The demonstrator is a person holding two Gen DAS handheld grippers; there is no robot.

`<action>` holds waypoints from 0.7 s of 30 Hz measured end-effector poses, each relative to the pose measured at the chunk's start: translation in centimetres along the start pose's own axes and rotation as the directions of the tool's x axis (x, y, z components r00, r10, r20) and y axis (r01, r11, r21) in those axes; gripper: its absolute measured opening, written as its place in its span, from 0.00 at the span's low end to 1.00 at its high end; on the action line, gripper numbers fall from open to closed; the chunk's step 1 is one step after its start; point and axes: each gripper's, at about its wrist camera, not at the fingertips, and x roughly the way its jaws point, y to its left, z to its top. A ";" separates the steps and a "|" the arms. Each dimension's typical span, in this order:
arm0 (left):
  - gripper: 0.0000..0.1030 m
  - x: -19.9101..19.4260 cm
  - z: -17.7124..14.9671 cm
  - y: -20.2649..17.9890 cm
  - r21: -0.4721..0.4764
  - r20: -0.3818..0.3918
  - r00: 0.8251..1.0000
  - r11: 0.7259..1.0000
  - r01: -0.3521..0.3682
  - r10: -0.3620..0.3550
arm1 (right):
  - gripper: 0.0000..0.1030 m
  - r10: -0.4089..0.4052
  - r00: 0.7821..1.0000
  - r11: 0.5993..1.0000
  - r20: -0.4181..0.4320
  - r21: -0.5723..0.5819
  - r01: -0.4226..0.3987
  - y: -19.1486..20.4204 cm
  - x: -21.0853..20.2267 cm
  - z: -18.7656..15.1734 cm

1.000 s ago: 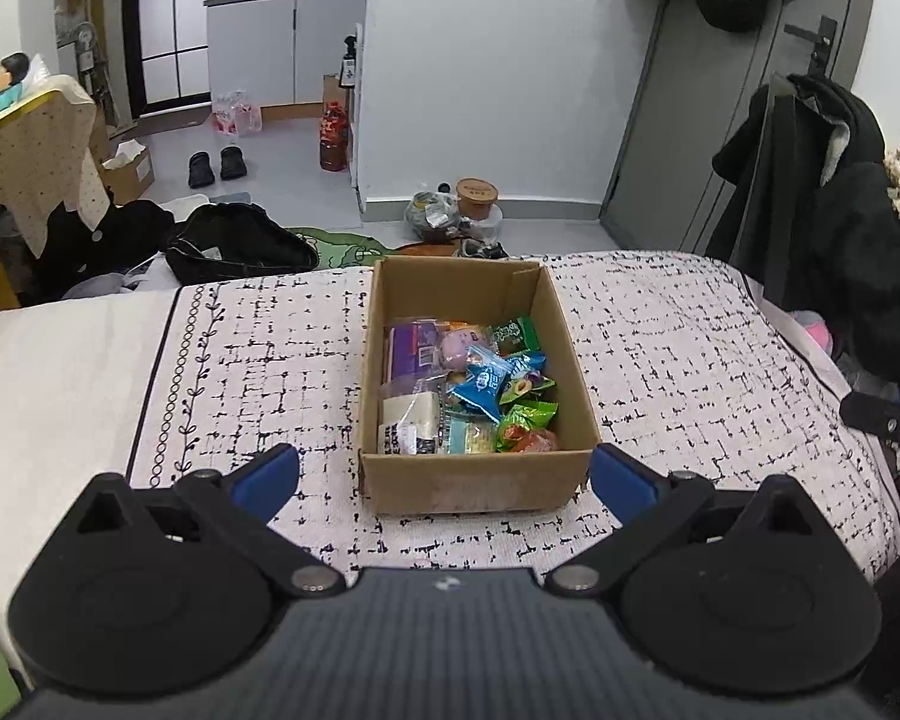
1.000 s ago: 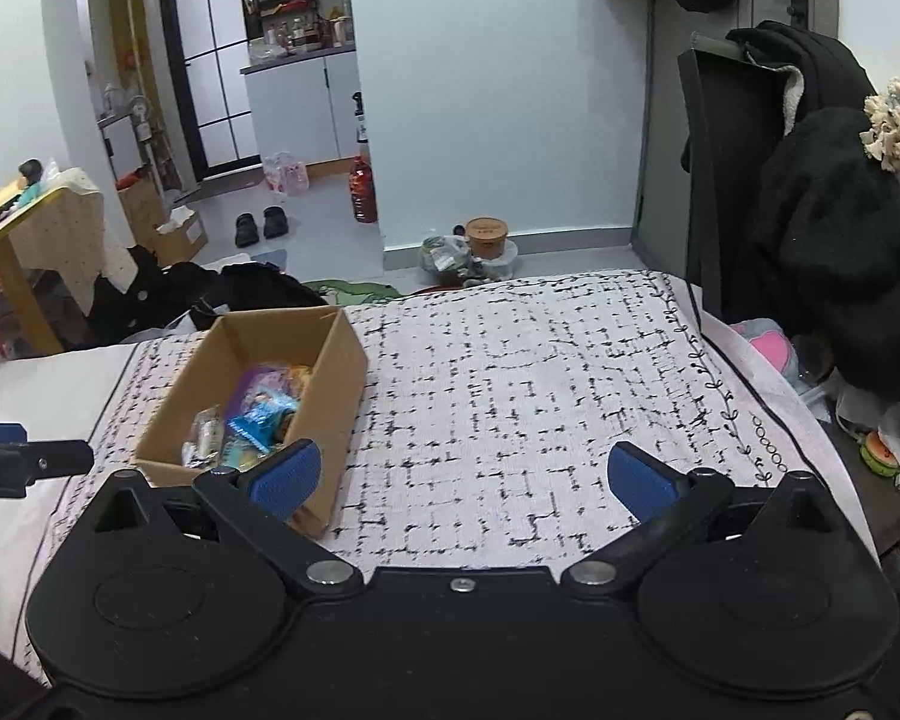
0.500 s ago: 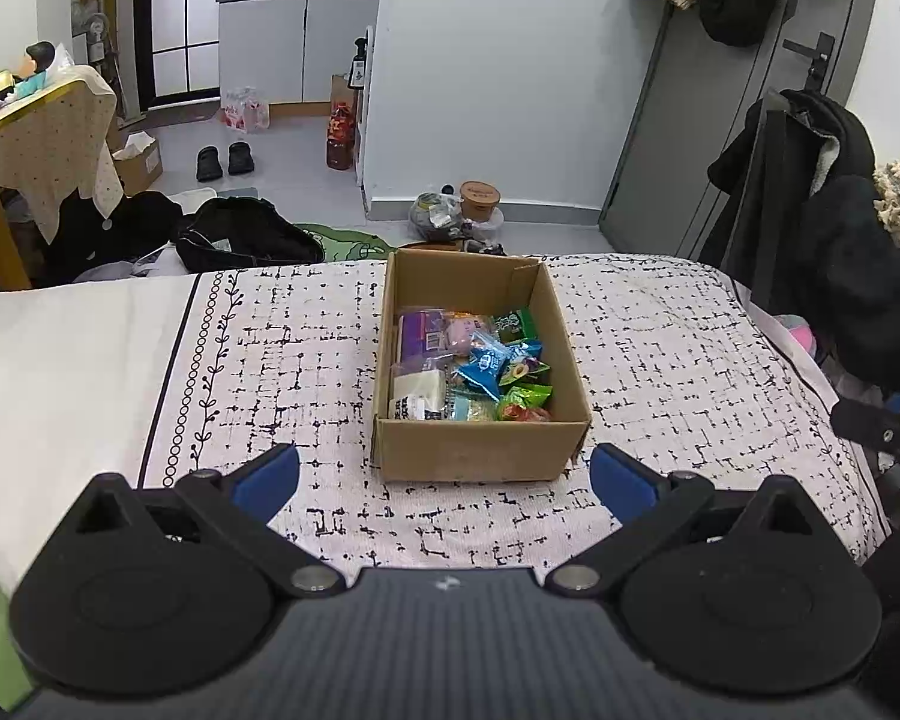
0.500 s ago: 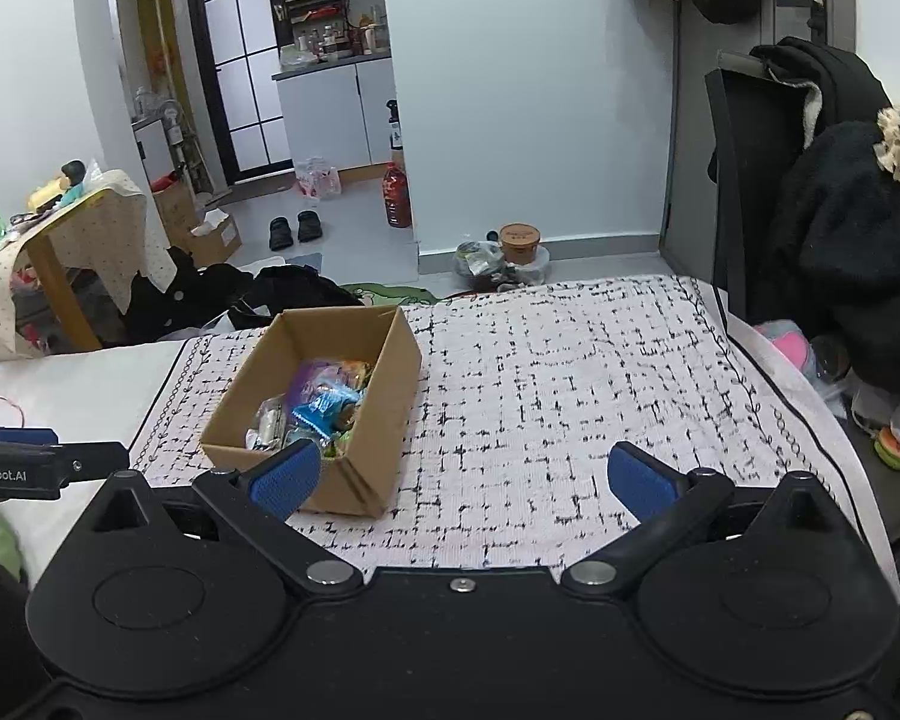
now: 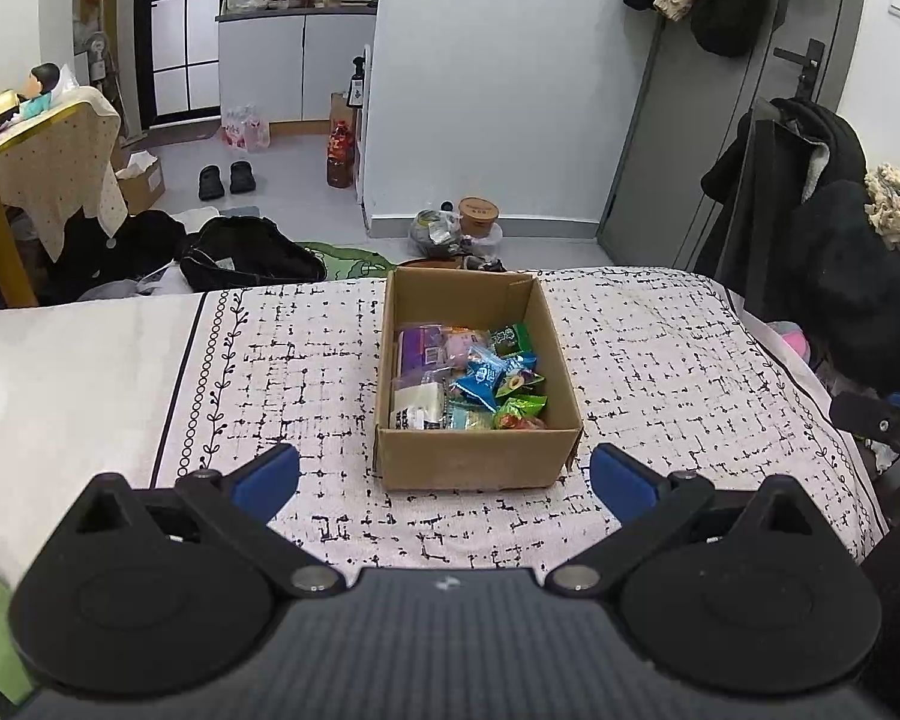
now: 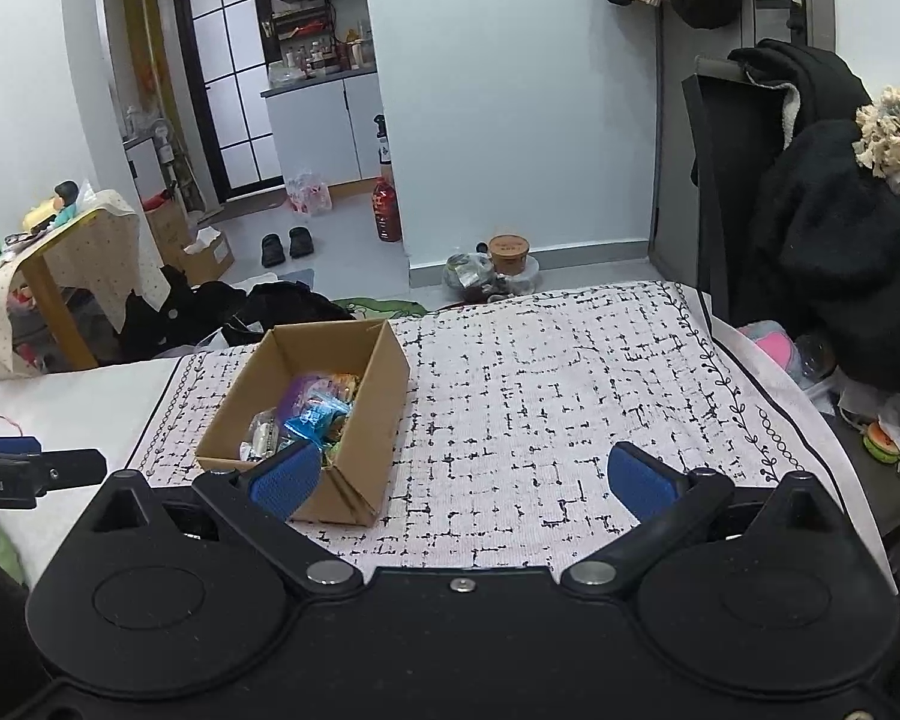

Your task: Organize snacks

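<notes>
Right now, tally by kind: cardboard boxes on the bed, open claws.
cardboard box: 1
open claws: 2, left claw and right claw
Total: 3
The snack packets inside overlap, so no firm count.

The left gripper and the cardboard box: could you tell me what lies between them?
Only bare patterned bedspread. In the left wrist view the open left gripper faces the cardboard box, and nothing lies on the cloth between them.
</notes>
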 end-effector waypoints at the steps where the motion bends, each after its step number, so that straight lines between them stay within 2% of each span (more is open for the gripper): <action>1: 0.99 0.0 0.0 0.0 -0.003 -0.002 1.000 1.000 0.000 0.000 | 1.00 0.000 1.000 1.000 -0.001 0.004 0.000 -0.1 0.1 0.0; 21: 0.99 0.0 0.0 -0.1 0.003 0.016 1.000 1.000 0.008 -0.008 | 1.00 0.005 1.000 1.000 -0.008 0.007 -0.005 -0.6 0.0 0.1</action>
